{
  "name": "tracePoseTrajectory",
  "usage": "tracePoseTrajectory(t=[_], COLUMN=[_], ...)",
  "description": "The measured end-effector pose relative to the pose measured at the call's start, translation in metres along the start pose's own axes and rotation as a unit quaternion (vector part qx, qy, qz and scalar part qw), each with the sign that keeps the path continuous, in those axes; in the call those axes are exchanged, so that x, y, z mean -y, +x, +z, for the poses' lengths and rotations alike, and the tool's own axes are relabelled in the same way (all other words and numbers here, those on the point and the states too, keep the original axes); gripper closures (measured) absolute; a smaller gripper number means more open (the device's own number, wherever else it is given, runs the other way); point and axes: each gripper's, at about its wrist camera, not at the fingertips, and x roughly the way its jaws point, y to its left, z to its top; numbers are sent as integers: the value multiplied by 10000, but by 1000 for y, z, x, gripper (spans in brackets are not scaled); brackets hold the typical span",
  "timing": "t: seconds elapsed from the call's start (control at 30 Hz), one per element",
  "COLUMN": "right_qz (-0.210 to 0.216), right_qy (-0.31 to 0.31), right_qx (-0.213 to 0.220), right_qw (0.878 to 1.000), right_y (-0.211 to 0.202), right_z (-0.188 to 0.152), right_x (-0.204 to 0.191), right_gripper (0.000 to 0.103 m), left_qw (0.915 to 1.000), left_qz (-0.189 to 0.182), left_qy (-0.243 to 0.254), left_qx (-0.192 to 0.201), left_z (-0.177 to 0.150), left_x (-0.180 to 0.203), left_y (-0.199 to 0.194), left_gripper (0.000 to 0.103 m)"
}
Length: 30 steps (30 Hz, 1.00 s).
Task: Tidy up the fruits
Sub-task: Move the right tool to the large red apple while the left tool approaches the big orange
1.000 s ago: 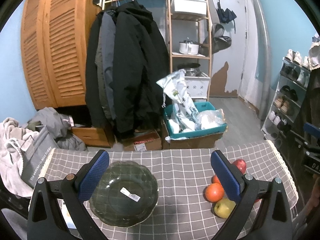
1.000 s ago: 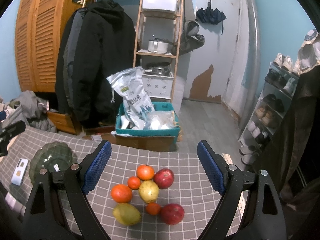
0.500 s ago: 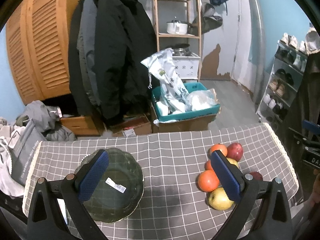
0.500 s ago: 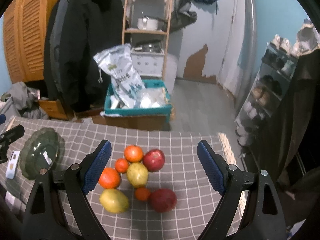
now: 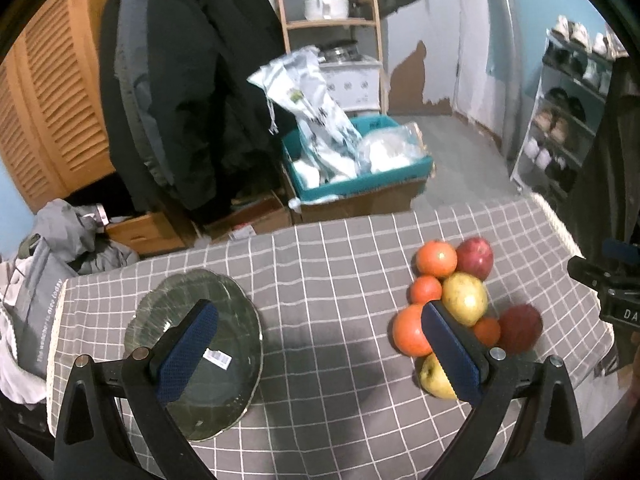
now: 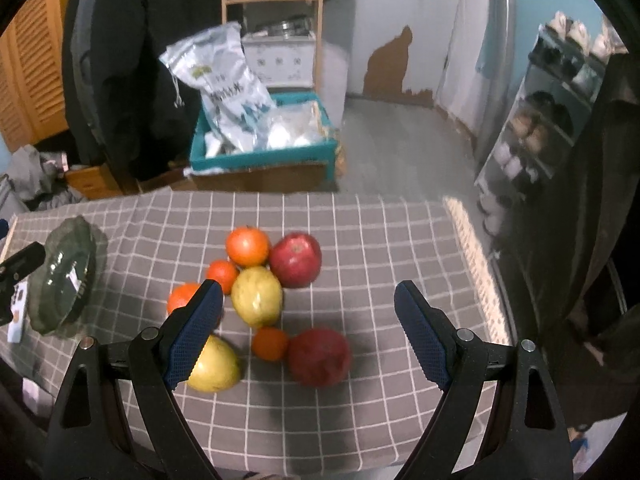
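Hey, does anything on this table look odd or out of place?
One thing: the green glass plate has a barcode sticker stuck in its middle. The fruit pile sits loose on the checked cloth; nothing is spilled.

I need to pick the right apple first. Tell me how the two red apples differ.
The far apple sits at the back of the pile beside the big orange; the near apple lies at the front, beside the small orange. The far apple shows its stem dimple and looks a lighter, pinker red; the near apple looks a darker red, and no stem shows. Both lie on the checked cloth, unheld.
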Motion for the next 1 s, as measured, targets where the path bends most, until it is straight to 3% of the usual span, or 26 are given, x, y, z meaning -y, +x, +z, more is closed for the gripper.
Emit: tracePoseTrajectory(t=[0.47,1.0], right_qz=[88,221], right_qy=[70,-66], right_qx=[-1161,-1830], right_qw=[9932,9828], right_y=[77,132], right_z=[-40,-68], right_x=[16,19], right_gripper=[17,17], left_qw=[9966,9906], left_qz=[-239,-391], left_qy=[166,309], left_qx=[-771,-1275], left_z=[-18,-30], left_x=[23,46], left_y=[58,99], left_gripper=[1,1])
